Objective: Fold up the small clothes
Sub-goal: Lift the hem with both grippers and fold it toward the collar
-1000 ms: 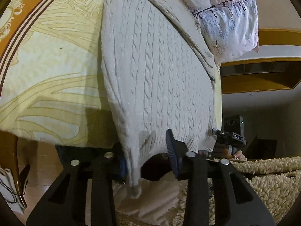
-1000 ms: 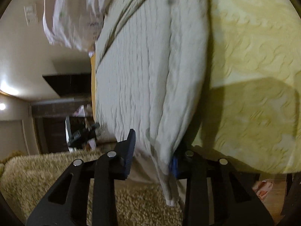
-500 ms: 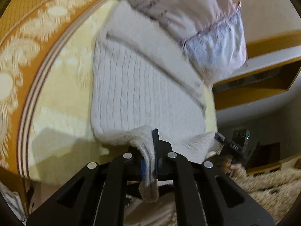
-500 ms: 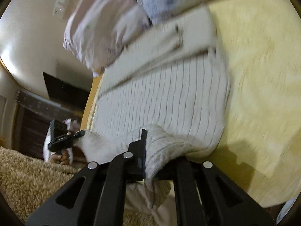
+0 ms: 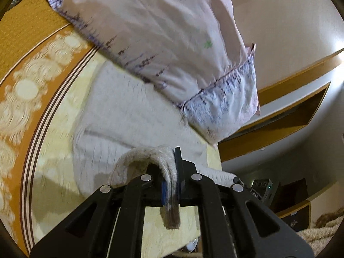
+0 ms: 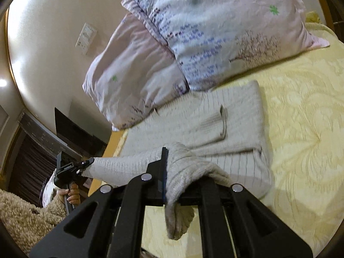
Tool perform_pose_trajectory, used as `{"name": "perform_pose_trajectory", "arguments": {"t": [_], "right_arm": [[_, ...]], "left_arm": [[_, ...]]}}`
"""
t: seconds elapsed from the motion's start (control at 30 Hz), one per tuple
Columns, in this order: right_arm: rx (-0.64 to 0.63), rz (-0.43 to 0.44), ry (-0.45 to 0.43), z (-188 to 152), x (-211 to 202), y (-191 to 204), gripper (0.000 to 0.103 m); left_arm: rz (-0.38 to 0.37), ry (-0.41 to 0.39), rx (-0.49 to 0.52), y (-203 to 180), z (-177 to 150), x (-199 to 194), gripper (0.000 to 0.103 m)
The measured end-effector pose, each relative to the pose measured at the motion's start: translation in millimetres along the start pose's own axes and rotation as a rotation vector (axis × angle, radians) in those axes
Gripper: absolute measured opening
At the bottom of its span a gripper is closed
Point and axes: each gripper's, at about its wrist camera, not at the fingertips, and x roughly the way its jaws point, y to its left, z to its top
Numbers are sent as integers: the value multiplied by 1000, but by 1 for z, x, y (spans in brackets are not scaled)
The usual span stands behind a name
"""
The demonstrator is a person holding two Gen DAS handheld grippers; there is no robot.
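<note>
Both grippers are pinching the sweater's (image 6: 215,129) near hem, left gripper (image 5: 171,185) and right gripper (image 6: 165,182) one corner each, rest lying flat on the bed (image 6: 301,129) stretching ahead toward the pillows (image 6: 215,32), so the fold probably goes that way.

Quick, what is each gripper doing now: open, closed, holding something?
Left gripper: closed on the sweater hem.
Right gripper: closed on the sweater hem too.

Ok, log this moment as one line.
left claw: shut on sweater hem | right claw: shut on hem | hem lifted off bed | pillows behind
</note>
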Motion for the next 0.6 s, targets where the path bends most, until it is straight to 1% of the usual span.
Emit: {"name": "perform_pose_trajectory", "arguments": {"t": [0.07, 0.17, 0.33, 0.5, 0.6], "right_arm": [[2, 1, -15, 6, 3, -1, 6], [4, -3, -38, 18, 12, -1, 6], [15, -16, -62, 39, 30, -8, 6], [34, -27, -56, 54, 53, -23, 6], [68, -33, -43, 61, 70, -39, 6]], "left_arm": [[-13, -14, -7, -2, 12, 6, 5], [-21, -31, 9, -7, 29, 15, 5], [-16, -47, 12, -8, 54, 36, 5], [22, -44, 11, -2, 71, 61, 5], [47, -35, 1, 5, 79, 76, 5]]}}
